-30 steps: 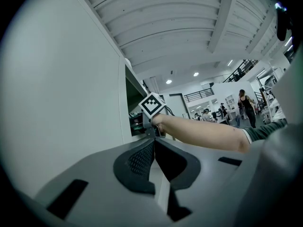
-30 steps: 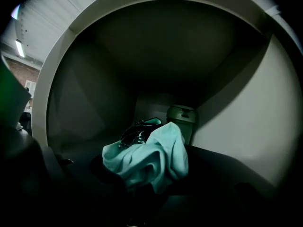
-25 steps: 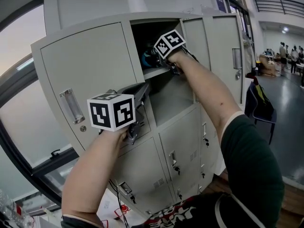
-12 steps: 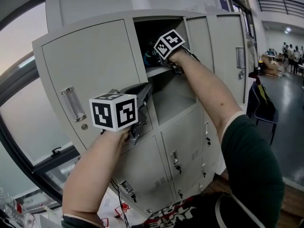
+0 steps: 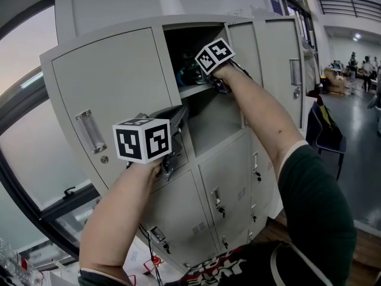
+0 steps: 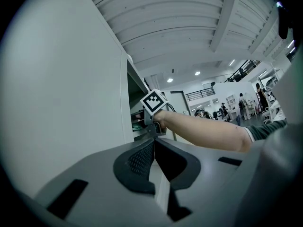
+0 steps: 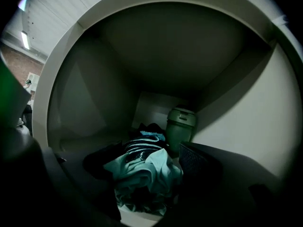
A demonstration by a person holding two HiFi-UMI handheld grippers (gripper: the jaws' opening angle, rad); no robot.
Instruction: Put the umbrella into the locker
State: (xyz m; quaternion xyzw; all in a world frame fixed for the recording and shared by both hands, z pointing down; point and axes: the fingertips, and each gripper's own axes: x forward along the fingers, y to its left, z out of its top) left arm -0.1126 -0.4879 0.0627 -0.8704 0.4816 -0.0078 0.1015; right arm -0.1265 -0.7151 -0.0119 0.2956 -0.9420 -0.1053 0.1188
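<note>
The teal and black folded umbrella (image 7: 142,167) lies on the shelf of the open top compartment (image 5: 196,40) of the grey locker; a bit of it shows as teal fabric (image 5: 189,73) in the head view. My right gripper (image 7: 139,155) reaches into that compartment, its marker cube (image 5: 214,54) at the opening. Its jaws are opening and stand wide on either side of the umbrella without pressing it. My left gripper (image 5: 181,113) sits at the lower edge of the swung-open door (image 5: 107,88), and its jaws (image 6: 153,140) are closed on that edge.
A green flask (image 7: 181,126) stands at the back of the compartment behind the umbrella. A white cylinder (image 5: 172,2) sits on top of the locker. Closed locker doors with keys (image 5: 220,210) lie below. A chair with a bag (image 5: 327,133) stands to the right.
The right hand stays in the compartment, and a little more teal fabric shows beside it. The left gripper has not moved from the door.
</note>
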